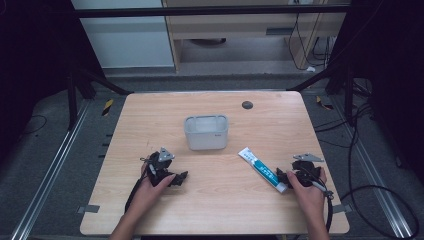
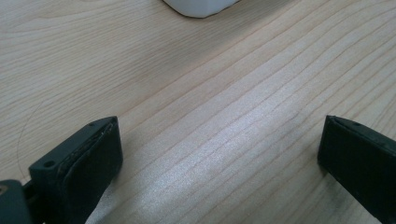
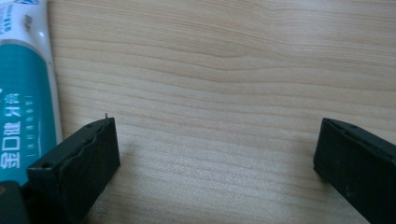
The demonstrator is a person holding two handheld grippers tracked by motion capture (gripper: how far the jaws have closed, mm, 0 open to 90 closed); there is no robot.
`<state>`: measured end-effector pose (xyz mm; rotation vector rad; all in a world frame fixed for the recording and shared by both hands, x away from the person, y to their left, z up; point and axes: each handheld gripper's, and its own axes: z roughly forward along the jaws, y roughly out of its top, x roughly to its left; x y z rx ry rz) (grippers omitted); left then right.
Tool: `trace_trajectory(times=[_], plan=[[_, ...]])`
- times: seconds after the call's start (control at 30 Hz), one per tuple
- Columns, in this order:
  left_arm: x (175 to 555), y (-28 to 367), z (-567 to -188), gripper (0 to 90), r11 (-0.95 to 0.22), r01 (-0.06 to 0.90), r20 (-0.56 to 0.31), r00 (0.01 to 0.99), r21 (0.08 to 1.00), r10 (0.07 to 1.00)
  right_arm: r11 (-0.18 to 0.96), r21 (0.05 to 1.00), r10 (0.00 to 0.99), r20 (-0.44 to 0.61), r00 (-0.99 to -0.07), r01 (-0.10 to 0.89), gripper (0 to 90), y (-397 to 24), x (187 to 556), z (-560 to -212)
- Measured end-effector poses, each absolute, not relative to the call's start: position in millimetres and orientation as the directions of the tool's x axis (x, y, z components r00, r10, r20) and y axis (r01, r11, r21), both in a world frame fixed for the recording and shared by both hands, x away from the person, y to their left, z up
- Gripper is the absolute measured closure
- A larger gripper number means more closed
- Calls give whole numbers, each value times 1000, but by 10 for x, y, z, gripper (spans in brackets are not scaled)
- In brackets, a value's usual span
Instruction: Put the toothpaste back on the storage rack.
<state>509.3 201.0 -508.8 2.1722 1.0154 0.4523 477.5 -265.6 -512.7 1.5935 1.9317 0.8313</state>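
Teal-white toothpaste tube lies diagonally (cap nearest the spread right gripper).

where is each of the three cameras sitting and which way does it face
High view: above the person's side, facing forward and down on the table, bin and toothpaste tube; both hands with left gripper and right gripper show.
Left gripper view: rides the left gripper, looking along its open jaws at bare wood and the bin's corner.
Right gripper view: rides the right gripper, jaws open, tube at its left.
Shared: high and right gripper views both show the tube.
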Motion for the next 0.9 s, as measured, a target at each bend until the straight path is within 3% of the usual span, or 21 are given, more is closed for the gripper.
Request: trace_trajectory(times=[0.1, 0.3, 0.53, 0.9], plan=[[5092, 2010, -5088, 0, -459, 534, 23, 634, 711, 773, 133, 730, 974, 29, -224, 671, 115, -2659, 4776, -5085], [5088, 2010, -5088, 0, -457, 535, 22, 633, 711, 774, 202, 761, 952, -4, -307, 616, 104, -2463, 4726, -4727], [5083, 2008, -5089, 0, -453, 538, 19, 629, 711, 777, 346, 709, 888, -37, -459, 614, 192, -2173, 4716, -4542], [5083, 2009, -5089, 0, -454, 538, 20, 629, 711, 777, 445, 627, 832, -25, -555, 639, 386, -1902, 4877, -4472]])
